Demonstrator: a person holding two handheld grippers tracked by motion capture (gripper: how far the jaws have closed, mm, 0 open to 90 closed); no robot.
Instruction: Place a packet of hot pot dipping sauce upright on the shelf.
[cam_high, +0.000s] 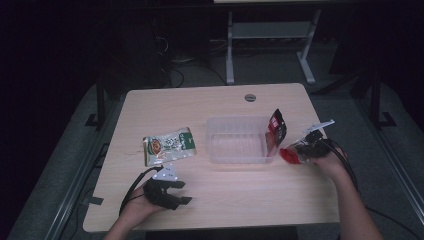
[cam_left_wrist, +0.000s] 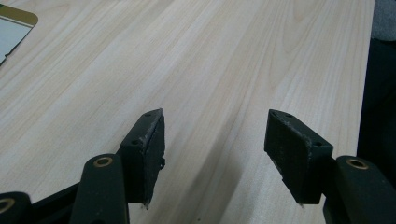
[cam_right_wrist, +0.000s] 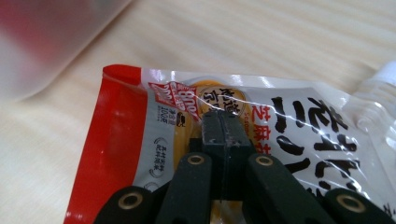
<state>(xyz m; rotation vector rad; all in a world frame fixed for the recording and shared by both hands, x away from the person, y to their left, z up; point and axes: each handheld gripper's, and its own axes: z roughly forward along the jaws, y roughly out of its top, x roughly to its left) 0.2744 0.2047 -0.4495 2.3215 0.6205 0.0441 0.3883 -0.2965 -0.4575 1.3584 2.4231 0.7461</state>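
My right gripper (cam_high: 302, 149) is shut on a red and white sauce packet (cam_high: 290, 154) just right of the clear plastic container (cam_high: 215, 150). In the right gripper view the jaws are pinched together (cam_right_wrist: 223, 120) on the packet (cam_right_wrist: 299, 121), which has black lettering and a red edge. A red and black packet (cam_high: 276, 127) leans against the container's right wall. A green and white packet (cam_high: 169, 146) lies flat to the left of the container. My left gripper (cam_high: 181, 192) rests near the table's front edge, open with nothing between its pads (cam_left_wrist: 215, 140).
The light wooden table (cam_high: 225, 100) has a round cable hole (cam_high: 250, 97) at its back. The green packet's corner (cam_left_wrist: 14, 23) shows at the upper left of the left gripper view. A white desk frame (cam_high: 270, 45) stands on the floor behind, amid dark surroundings.
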